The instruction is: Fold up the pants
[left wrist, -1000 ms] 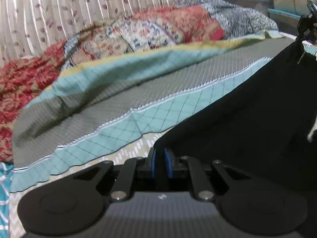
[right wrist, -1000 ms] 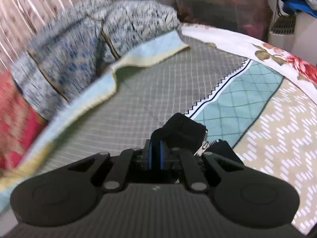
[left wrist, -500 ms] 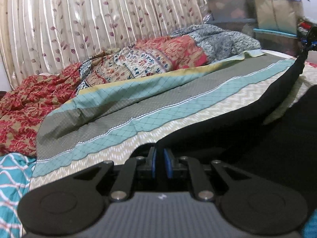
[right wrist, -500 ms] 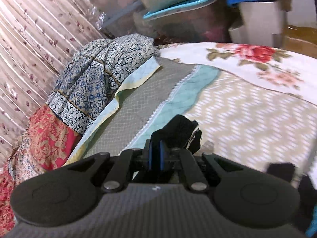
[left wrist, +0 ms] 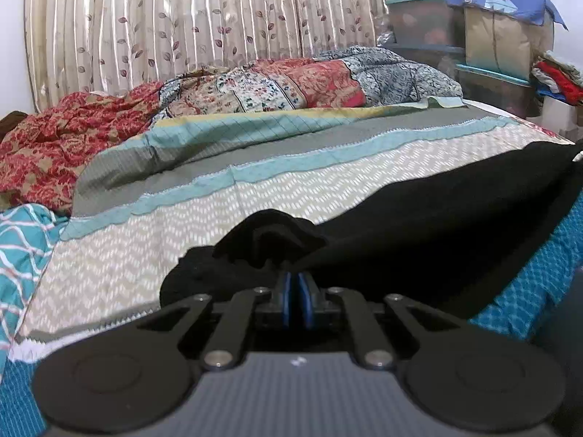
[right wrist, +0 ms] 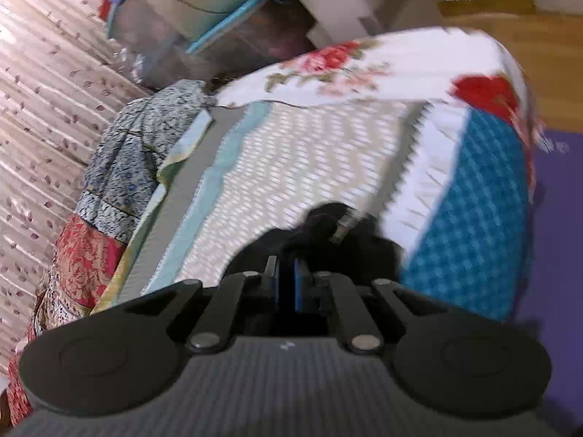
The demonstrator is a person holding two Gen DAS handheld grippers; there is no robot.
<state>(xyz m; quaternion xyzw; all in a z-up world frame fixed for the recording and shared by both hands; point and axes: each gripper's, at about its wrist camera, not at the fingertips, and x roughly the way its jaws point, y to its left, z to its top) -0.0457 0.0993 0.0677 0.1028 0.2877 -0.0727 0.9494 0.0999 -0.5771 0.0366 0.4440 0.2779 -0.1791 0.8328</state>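
Observation:
The black pants (left wrist: 437, 218) lie stretched across the bed's near edge in the left wrist view, running from my left gripper out to the right. My left gripper (left wrist: 295, 284) is shut on a bunched end of the pants, low over the chevron-patterned bedspread (left wrist: 182, 240). In the right wrist view my right gripper (right wrist: 286, 273) is shut on the other end of the pants (right wrist: 328, 229), where a small metal fastener shows, near the bed's right corner. This view is tilted and blurred.
A rumpled patchwork quilt (left wrist: 273, 83) is piled at the back of the bed before a leaf-print curtain (left wrist: 182, 18). Storage boxes and stacked clothes (left wrist: 492, 36) stand at the right. A wooden floor (right wrist: 510, 7) and a purple mat (right wrist: 557, 236) lie beyond the bed's corner.
Both grippers have come down and back toward the bed's near edge with the pants. The cloth, held up in the air before, now lies along the bedspread. The right gripper has tilted.

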